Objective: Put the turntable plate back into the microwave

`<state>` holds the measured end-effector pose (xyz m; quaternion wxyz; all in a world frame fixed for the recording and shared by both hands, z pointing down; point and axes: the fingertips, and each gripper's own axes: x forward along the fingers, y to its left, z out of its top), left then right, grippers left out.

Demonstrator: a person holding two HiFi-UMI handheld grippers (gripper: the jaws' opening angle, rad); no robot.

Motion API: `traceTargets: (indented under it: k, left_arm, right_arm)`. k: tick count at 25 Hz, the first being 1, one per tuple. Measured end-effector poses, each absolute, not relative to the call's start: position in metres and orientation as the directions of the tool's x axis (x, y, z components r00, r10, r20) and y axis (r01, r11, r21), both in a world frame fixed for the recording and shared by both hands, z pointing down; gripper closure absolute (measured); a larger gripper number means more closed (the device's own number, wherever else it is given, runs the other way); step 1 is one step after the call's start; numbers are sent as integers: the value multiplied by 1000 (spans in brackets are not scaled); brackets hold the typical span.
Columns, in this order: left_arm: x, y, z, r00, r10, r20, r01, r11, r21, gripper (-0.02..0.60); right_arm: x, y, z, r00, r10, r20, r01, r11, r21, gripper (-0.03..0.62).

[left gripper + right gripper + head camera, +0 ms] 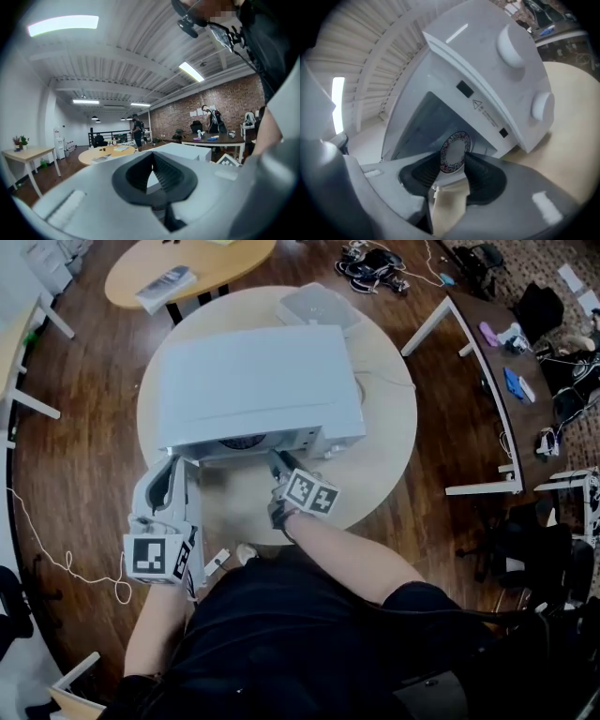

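Observation:
The white microwave (258,381) stands on a round pale table (384,442) with its door (192,507) swung open toward me. In the right gripper view, the turntable plate (453,151), white with a dark patterned rim, lies inside the microwave (487,61) cavity. My right gripper (452,163) is just in front of it, jaws open and not pressing on the plate. In the head view, the right gripper (279,461) is at the cavity's mouth. My left gripper (173,470) sits left of the open door. The left gripper (152,157) has its fingertips together with nothing between them.
A flat white box (314,306) lies on the table behind the microwave. A second round table (187,263) stands further back, and a long desk (497,381) with small items is at the right. White cable (56,559) trails across the wooden floor at the left.

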<state>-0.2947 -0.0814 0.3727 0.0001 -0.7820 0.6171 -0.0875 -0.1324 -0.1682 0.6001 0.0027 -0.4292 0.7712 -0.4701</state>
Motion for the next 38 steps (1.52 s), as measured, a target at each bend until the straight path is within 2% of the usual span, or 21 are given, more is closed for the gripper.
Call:
traceTargets:
  k: [4, 7, 9, 14, 17, 18, 22, 31, 38]
  left_arm:
    - [-284, -77, 380, 254, -956, 150, -963, -264, -51, 577]
    - [-276, -75, 385, 276, -950, 148, -959, -283, -21, 577]
    - [-270, -74, 388, 294, -944, 147, -955, -298, -5, 577]
    - [-253, -73, 396, 334, -932, 144, -942, -335, 17, 577]
    - [-245, -71, 403, 356, -922, 150, -934, -355, 33, 577]
    - [-242, -71, 406, 366, -917, 156, -930, -364, 46, 577]
    - [-232, -70, 416, 390, -902, 184, -921, -380, 85, 577]
    - [-208, -70, 418, 397, -898, 192, -918, -392, 64, 577]
    - [-203, -72, 421, 367, -908, 203, -930, -362, 59, 577]
  right_arm:
    - [-133, -155, 568, -683, -653, 328, -657, 352, -667, 434]
    - [-129, -149, 546, -695, -659, 288, -655, 414, -632, 436]
    - [-126, -144, 530, -701, -665, 258, -660, 468, -588, 458]
    - [-128, -120, 474, -765, -625, 157, -639, 706, -304, 519]
    - [-129, -105, 449, -792, -597, 129, -611, 776, -158, 554]
    - [-128, -100, 443, -796, -592, 124, -605, 787, -120, 586]
    - [-122, -86, 433, -802, -586, 113, -593, 804, -34, 592]
    - [-90, -96, 453, -754, -642, 136, -652, 757, -45, 592]
    - [-90, -103, 452, -780, -614, 121, -622, 781, -50, 592]
